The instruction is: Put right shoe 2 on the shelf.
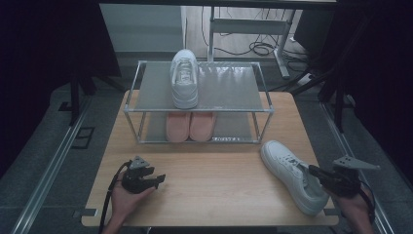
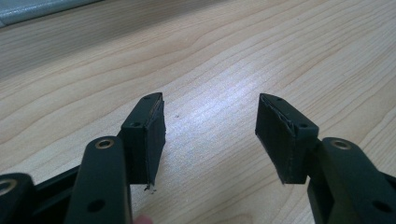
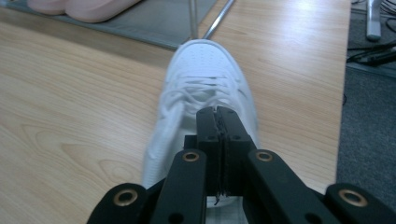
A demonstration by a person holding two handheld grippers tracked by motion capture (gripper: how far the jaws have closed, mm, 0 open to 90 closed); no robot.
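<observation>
Wood table [image 1: 209,175], high view: metal rack [image 1: 197,105] at the back, one white shoe [image 1: 184,78] on its top shelf, pink pair [image 1: 190,126] below. Second white sneaker [image 1: 292,175] lies at the right edge, toe toward the rack's right front post, path not blocked. Right gripper [image 1: 314,171] sits at its heel; left gripper [image 1: 157,179] is well apart on the left.

Left gripper view: left gripper [image 2: 210,135] jaws spread wide over bare wood.

Right gripper view: right gripper [image 3: 217,135] jaws pressed together, pinching the sneaker's [image 3: 205,88] heel collar; laces tied, perforated toe.
</observation>
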